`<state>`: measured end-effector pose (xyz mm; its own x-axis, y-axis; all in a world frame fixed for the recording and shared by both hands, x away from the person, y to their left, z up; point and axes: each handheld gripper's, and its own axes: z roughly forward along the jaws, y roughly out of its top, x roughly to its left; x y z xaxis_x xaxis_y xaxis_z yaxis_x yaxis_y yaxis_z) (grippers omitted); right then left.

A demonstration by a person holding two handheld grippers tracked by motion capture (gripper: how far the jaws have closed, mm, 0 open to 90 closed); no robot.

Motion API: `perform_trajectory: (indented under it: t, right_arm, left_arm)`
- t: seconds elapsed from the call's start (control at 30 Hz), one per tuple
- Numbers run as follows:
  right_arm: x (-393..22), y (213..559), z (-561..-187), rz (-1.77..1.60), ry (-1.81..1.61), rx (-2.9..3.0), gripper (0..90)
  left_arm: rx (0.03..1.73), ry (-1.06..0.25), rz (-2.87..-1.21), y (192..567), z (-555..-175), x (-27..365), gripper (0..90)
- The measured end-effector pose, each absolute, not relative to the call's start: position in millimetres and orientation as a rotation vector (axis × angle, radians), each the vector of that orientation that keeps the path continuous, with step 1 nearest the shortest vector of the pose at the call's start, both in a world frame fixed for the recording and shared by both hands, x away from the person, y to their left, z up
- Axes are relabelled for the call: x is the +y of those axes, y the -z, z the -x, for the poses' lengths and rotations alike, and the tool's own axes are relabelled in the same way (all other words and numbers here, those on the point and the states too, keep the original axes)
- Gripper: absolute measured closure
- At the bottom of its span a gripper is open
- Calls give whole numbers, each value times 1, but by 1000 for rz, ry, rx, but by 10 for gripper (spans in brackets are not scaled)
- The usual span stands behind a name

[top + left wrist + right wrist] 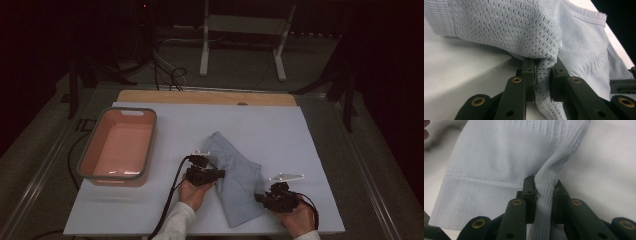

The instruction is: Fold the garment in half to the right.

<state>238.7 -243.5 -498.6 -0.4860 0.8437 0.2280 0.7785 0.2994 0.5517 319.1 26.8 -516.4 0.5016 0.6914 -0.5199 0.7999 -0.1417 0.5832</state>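
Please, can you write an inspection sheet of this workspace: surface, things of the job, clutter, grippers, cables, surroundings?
Surface: white sheet covers the table; a wooden edge shows at the far side.
Job's things: light blue knit garment lies folded near the front, between the hands.
Clutter: pink bin with grey rim at the left, nothing seen inside.
Grippers: left gripper is shut on the garment's openwork fold; right gripper is shut on its ribbed edge.
Cables: a black cable trails from the left gripper over the front edge; more cables lie on the floor behind.
Surroundings: dark room; white stand behind the table.
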Motion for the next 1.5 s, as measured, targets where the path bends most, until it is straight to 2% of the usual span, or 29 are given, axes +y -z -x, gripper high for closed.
perform_trajectory:
  t: [0.8, 1.5]
  right_arm:
    - [-202, 484, -241, -1547, -1057, 2399, 787]
    - [-163, 469, -254, -1489, -1100, 2461, 785]
  left_arm:
    - [1214, 47, -1917, 484, -332, 57, 792]
    - [1177, 10, -1908, 454, -343, 86, 792]
